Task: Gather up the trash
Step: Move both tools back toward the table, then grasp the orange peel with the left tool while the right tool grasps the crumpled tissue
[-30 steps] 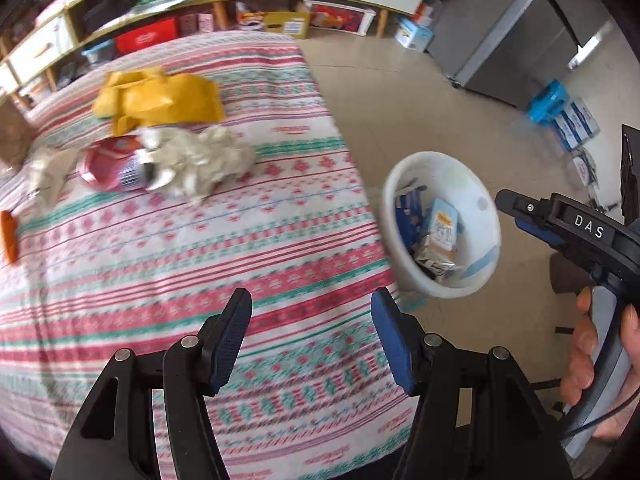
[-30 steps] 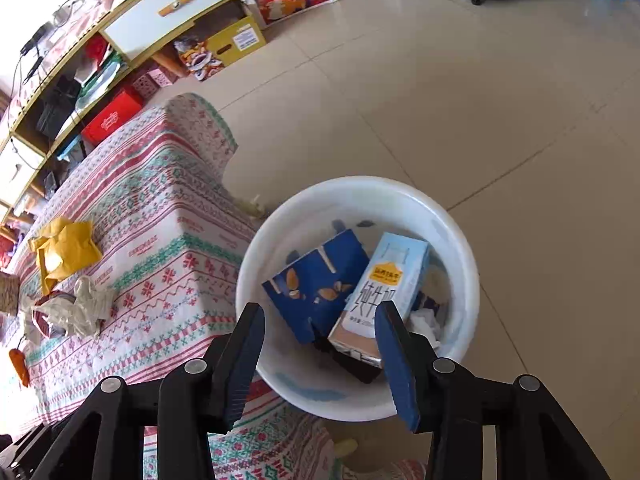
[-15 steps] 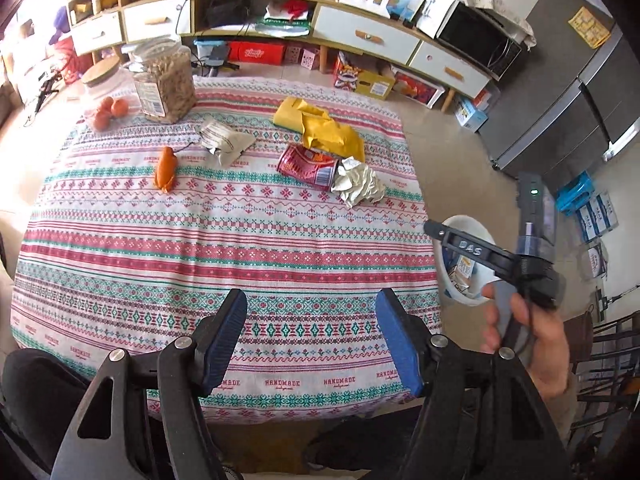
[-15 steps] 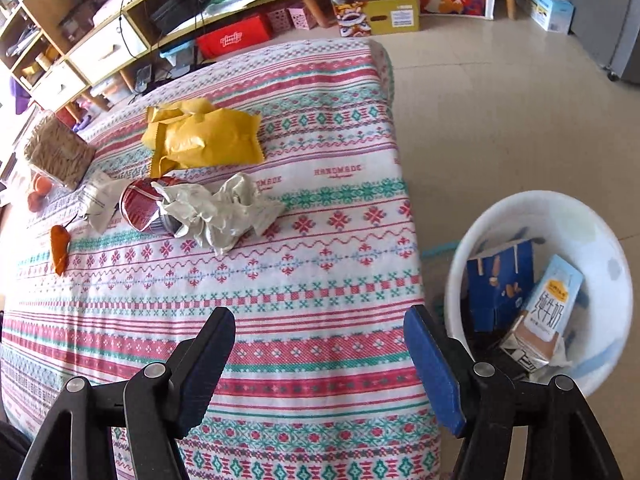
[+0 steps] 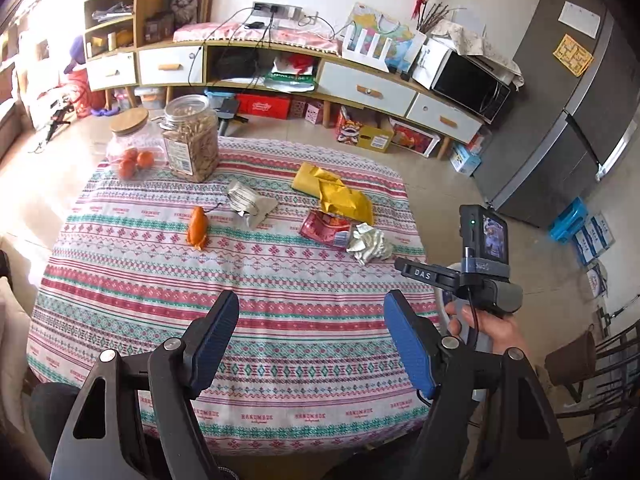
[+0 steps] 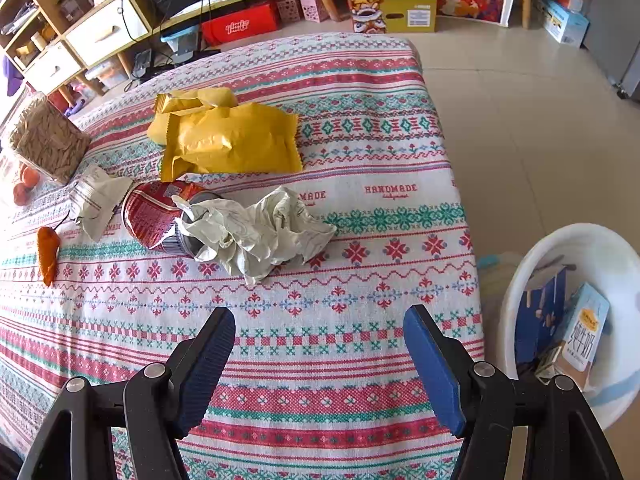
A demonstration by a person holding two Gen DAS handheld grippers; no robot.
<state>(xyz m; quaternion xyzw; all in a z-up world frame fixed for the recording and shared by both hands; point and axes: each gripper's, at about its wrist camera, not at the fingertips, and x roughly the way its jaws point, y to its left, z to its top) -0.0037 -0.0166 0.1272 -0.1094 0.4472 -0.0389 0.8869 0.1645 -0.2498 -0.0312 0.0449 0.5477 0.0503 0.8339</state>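
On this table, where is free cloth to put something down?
Free: the whole near half of the patterned tablecloth, in front of the crumpled white paper. Crowded: the far half, with the yellow snack bag, red wrapper and glass jars.

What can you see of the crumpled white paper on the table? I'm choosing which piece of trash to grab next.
The crumpled white paper is a loose, thin wad, off-white with faint grey print, creased all over into peaks and folds. It lies on the patterned tablecloth near the table's bin-side edge. One end presses against the open mouth of the red wrapper beside it; the yellow bag lies just behind, seemingly apart. No gripper touches it.
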